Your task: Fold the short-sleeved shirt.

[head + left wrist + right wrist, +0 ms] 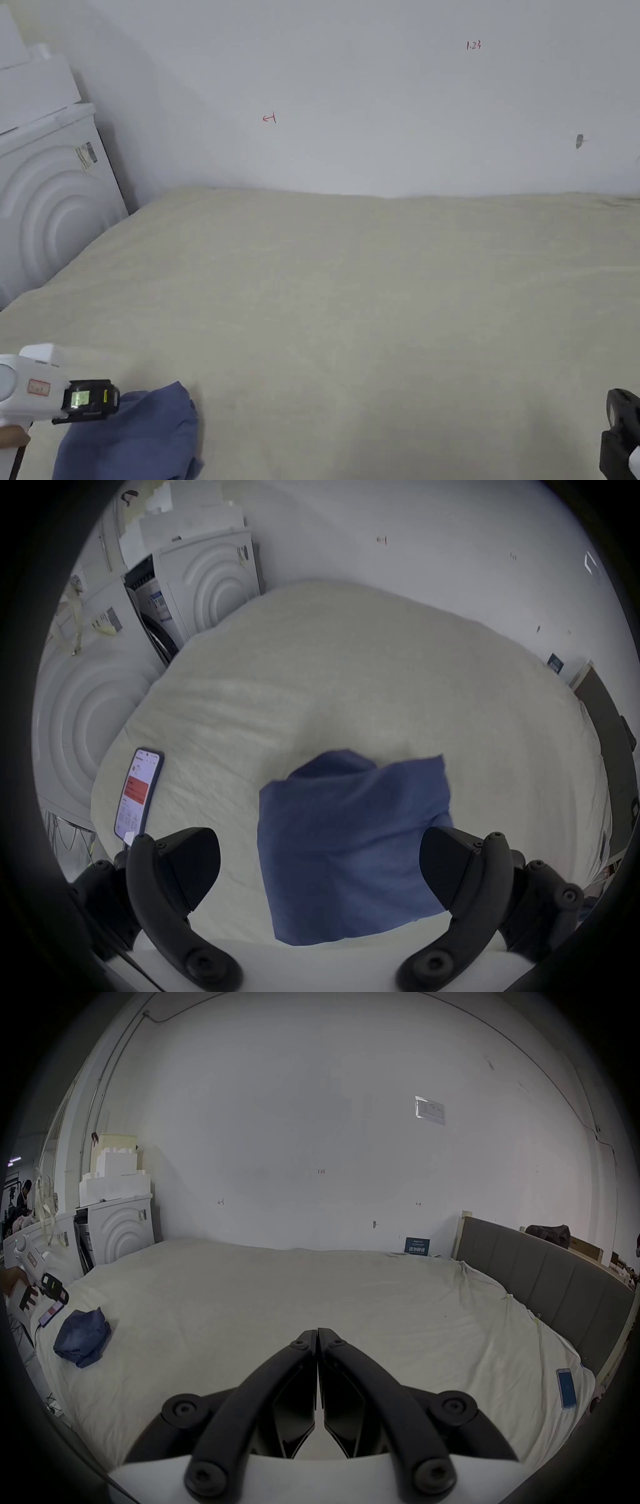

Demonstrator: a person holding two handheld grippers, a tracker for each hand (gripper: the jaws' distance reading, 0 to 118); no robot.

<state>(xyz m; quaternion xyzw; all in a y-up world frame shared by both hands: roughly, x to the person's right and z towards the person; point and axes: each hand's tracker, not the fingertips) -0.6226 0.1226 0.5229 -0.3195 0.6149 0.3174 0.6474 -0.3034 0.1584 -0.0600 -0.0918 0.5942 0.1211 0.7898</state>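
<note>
The blue short-sleeved shirt [134, 437] lies as a compact folded bundle on the cream bed cover [375, 300], near its front left corner. My left gripper [94, 400] hovers just over the shirt's left edge. In the left gripper view its jaws stand wide open on either side of the shirt [353, 843], with nothing pinched between them. At the bed's front right, my right gripper [317, 1333] has its jaws pressed together on nothing; its black tip [620, 437] shows in the head view. From there the shirt [83, 1335] is far off to the left.
A phone [138, 791] with a lit screen lies left of the shirt by the bed's edge. A second phone [566, 1388] lies at the bed's right edge beside a grey headboard [547, 1279]. White appliances [50, 200] stand to the left and a white wall [375, 94] runs behind.
</note>
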